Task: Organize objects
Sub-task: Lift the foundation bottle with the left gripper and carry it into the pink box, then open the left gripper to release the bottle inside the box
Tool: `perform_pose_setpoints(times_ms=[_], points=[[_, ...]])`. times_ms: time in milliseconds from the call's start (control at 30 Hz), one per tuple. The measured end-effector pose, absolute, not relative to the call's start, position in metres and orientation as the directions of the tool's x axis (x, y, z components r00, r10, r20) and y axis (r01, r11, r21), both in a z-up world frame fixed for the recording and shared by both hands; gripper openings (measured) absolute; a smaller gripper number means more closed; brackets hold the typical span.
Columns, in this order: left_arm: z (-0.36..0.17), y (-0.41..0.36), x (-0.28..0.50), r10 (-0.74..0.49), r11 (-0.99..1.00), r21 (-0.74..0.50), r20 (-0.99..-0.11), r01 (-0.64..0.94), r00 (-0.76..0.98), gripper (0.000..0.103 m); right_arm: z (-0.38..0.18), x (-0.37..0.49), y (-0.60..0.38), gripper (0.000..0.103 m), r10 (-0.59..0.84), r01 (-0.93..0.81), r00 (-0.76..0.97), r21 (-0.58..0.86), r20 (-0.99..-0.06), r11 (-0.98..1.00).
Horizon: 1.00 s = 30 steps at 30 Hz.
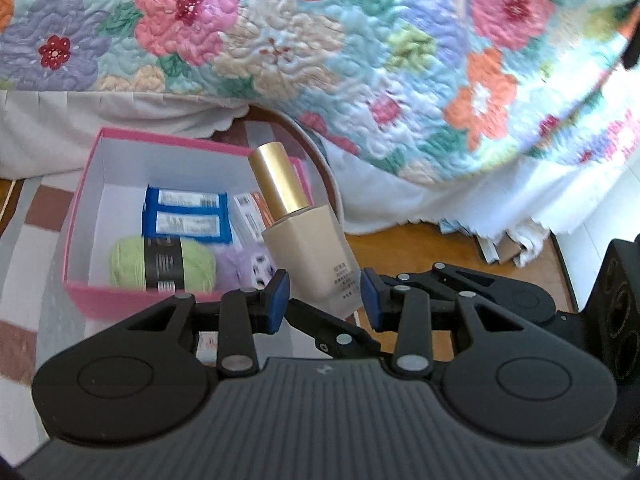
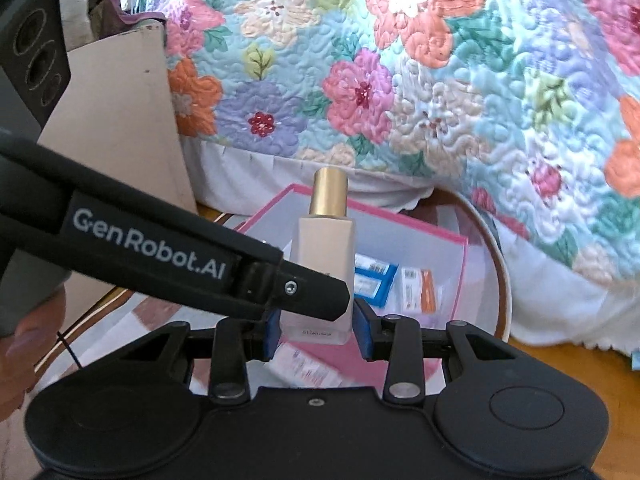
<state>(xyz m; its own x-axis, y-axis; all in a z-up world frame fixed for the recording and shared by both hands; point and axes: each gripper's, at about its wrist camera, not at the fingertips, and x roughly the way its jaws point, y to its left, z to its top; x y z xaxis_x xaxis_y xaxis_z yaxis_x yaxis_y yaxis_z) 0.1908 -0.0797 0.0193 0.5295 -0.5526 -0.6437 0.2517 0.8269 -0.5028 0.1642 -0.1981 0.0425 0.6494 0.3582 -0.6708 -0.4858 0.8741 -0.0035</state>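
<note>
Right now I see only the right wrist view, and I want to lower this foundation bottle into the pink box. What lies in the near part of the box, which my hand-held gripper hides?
Observer: A green yarn ball with a black band lies against the near wall of the pink box.
Operator: Anything beside it?
Observer: A lilac yarn ball lies just to its right, partly behind the foundation bottle.
Operator: Is the other gripper clear of the bottle?
Observer: No. The left hand-held gripper has its blue pads on either side of the bottle's lower body. I cannot tell whether they press on it.
</note>
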Motion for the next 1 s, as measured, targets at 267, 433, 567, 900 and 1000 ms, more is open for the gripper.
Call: perform_pose_setpoints(times_ms=[267,433,567,900,1000], points=[[-0.026,-0.083,0.269,-0.541,0.827,-0.539,-0.686,0.161,0.486,0.037,0.012,0.237,-0.188,0.042,0.333,-0.469,0.611,0.011,-0.718,0.883],[-0.066,-0.077,0.304,-0.560,0.804,-0.588,-0.697,0.089,0.448,0.037,-0.019,0.275,-0.184,0.042,0.331,-0.476,0.565,0.029,-0.756,0.879],[-0.093,-0.080,0.322,-0.558,0.805,-0.591,-0.719,0.057,0.415,0.037,-0.046,0.298,-0.183,0.042,0.326,-0.469,0.514,0.058,-0.794,0.881],[-0.141,-0.083,0.348,-0.552,0.799,-0.601,-0.746,-0.018,0.372,0.033,-0.092,0.330,-0.174,0.041,0.263,-0.484,0.451,0.014,-0.853,0.875],[-0.146,-0.085,0.351,-0.554,0.798,-0.602,-0.746,-0.020,0.368,0.030,-0.097,0.334,-0.174,0.040,0.241,-0.474,0.446,0.001,-0.862,0.881]])
